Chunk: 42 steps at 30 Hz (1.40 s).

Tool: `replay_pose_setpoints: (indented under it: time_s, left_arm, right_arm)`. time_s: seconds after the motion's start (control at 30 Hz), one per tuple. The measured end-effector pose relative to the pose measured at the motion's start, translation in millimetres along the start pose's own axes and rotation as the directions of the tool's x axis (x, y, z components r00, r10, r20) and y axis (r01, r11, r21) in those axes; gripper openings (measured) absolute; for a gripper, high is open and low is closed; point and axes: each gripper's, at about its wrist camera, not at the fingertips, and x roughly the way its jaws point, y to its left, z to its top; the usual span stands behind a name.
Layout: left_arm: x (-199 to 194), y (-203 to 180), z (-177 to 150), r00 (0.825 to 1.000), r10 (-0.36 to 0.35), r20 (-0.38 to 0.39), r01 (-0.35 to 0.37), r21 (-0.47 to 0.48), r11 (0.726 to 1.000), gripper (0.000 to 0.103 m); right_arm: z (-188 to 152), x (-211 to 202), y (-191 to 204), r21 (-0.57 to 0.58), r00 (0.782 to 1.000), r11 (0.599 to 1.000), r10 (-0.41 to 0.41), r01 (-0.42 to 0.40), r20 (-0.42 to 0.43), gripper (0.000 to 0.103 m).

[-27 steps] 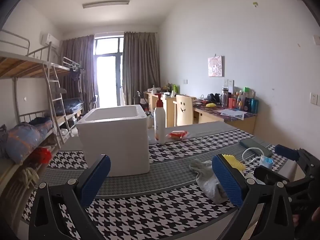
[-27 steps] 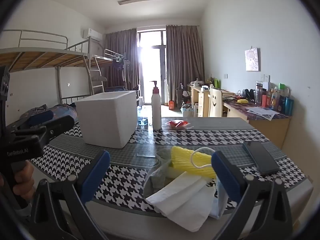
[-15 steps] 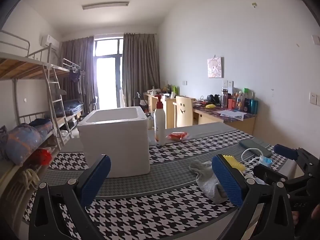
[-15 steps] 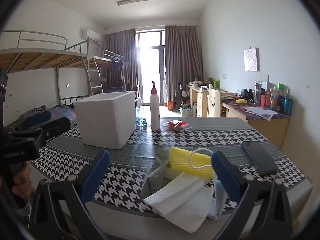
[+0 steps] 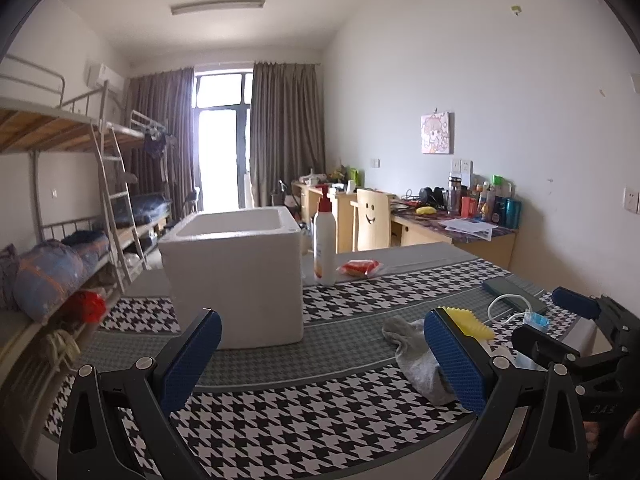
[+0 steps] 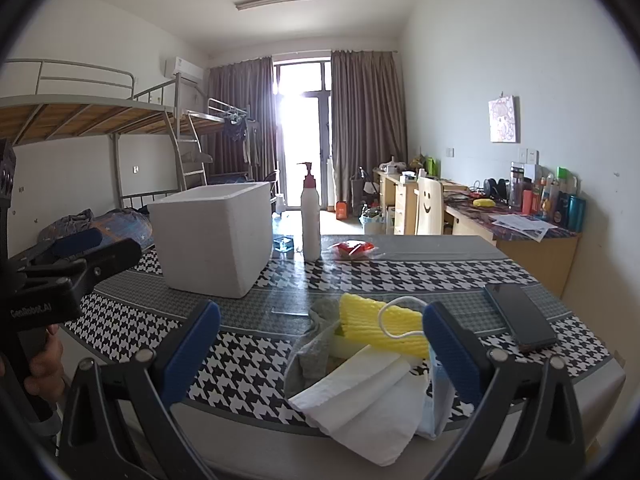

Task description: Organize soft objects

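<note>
A white foam box (image 5: 236,276) stands open-topped on the houndstooth table (image 5: 304,420); it also shows in the right wrist view (image 6: 212,240). A grey sock (image 5: 412,356), a yellow sponge (image 6: 380,326), white tissue (image 6: 368,404) and a blue face mask (image 6: 438,408) lie in a pile near the table's front right edge. My left gripper (image 5: 320,360) is open and empty, above the table in front of the box. My right gripper (image 6: 320,348) is open and empty, just in front of the pile.
A white pump bottle (image 5: 325,240) and a red packet (image 5: 359,268) stand behind the box. A dark phone (image 6: 520,322) lies right of the pile. Bunk beds (image 5: 60,220) stand at the left, desks (image 5: 452,232) along the right wall.
Both grippers have drifted slightly, the right one a little back and up from the pile. Nothing was taken hold of.
</note>
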Motion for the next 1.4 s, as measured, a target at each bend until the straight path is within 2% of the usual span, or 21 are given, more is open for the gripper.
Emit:
replay_pose_setpoints:
  time_s: [0.83, 1.17, 1.4]
  left_arm:
    - [9, -2, -2, 1.000, 0.006, -0.027, -0.007, -0.012, 1.000, 0.102]
    - [20, -6, -2, 0.997, -0.009, -0.073, 0.009, -0.006, 1.000, 0.102]
    - [32, -12, -4, 0.993, -0.054, -0.105, 0.053, -0.011, 0.999, 0.102]
  right_arm:
    - [1, 2, -7, 0.014, 1.000, 0.999, -0.028, 0.029, -0.012, 0.102]
    - [-2, 3, -10, 0.020, 0.999, 0.999, -0.042, 0.043, -0.023, 0.102]
    - [-6, 2, -15, 0.031, 0.997, 0.998, -0.062, 0.063, -0.036, 0.102]
